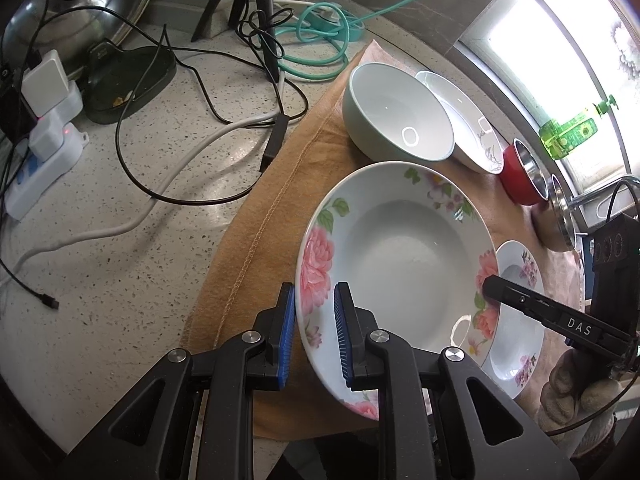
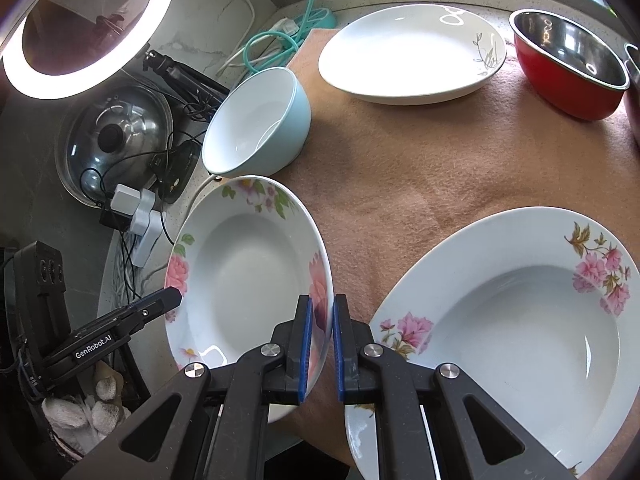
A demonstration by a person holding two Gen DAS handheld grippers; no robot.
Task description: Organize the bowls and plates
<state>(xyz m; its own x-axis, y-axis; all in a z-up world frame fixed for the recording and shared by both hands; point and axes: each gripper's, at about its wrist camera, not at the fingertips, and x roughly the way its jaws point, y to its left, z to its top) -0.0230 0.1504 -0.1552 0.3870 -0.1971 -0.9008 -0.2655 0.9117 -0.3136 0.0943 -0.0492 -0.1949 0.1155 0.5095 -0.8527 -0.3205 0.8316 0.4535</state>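
Note:
A deep rose-patterned plate point(image 1: 400, 252) is held tilted above the tan cloth point(image 1: 280, 200). My left gripper point(image 1: 314, 336) straddles its left rim, the blue pads close to the rim. My right gripper point(image 2: 320, 348) straddles the opposite rim of the same plate point(image 2: 248, 280), pads nearly touching it. The right gripper's finger shows in the left wrist view point(image 1: 540, 312), the left one in the right wrist view point(image 2: 120, 328). A second flowered plate point(image 2: 520, 328) lies flat on the cloth to the right.
A pale blue bowl point(image 2: 260, 128), a white plate with a leaf motif point(image 2: 412, 56) and a red steel-lined bowl point(image 2: 568, 64) stand at the back of the cloth. Cables point(image 1: 200, 120), a power strip point(image 1: 40, 160) and a pot lid point(image 2: 116, 136) crowd the counter to the left.

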